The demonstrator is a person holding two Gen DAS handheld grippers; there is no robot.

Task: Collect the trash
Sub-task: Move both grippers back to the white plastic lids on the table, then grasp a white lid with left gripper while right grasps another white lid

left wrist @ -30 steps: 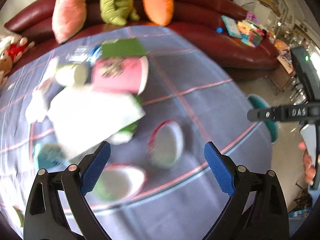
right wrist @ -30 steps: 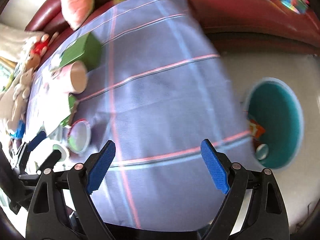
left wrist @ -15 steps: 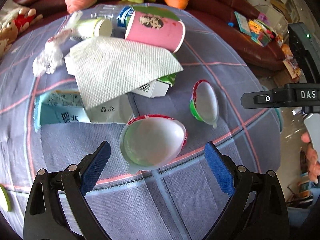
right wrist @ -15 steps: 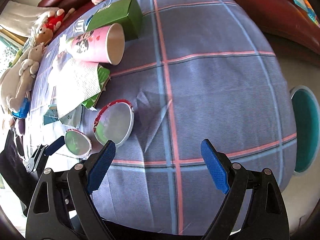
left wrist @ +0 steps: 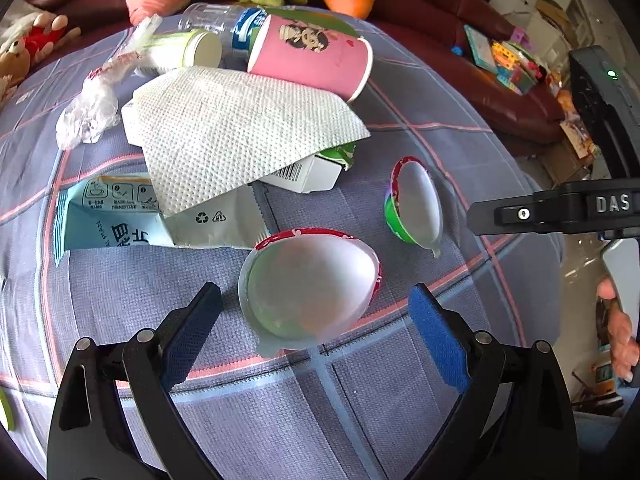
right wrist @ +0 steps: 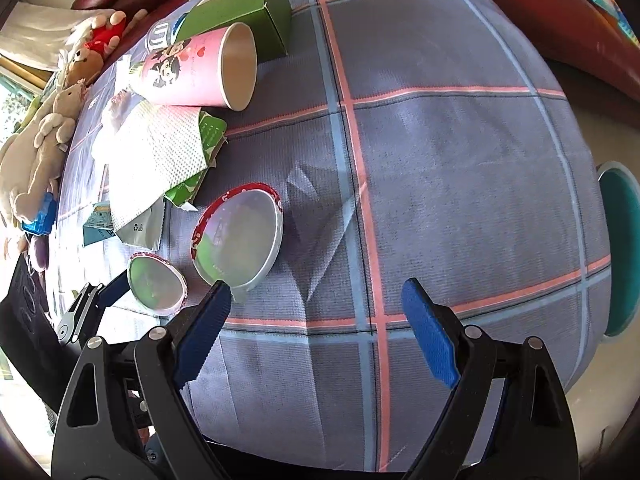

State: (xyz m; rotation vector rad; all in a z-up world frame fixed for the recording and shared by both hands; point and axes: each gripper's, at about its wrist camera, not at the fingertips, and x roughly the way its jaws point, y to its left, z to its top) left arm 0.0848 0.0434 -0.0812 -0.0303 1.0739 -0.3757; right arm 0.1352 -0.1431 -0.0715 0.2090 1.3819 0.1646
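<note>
Two empty cups lie tipped on the tablecloth (left wrist: pixel 400 400), mouths toward the cameras: a near cup (left wrist: pixel 310 286) with a red rim, and a far cup (left wrist: pixel 412 204) with a green side at its 2 o'clock, well apart from it. The left gripper (left wrist: pixel 316 320) hangs over the near cup with jaws wide open and nothing held; the cup sits just ahead of the gap between its pads. In the right wrist view the right gripper (right wrist: pixel 316 320) is also wide open and empty, and the far cup (right wrist: pixel 238 236) lies at its 10 o'clock, just beside the left pad. At 11 o'clock from the near cup sits the rest of the pile: a napkin (left wrist: pixel 240 136) draped over a carton (left wrist: pixel 308 172), a wrapper (left wrist: pixel 112 220), and a pink cup (left wrist: pixel 316 58). The bin (right wrist: pixel 620 248) shows at 3 o'clock off the table edge in the right wrist view. These cups look thin, light plastic, likely to flex or skid under a squeeze. A pinch across the rim, one pad inside and one outside the wall, seems safest, since the rolled lip is the stiffest part.
</note>
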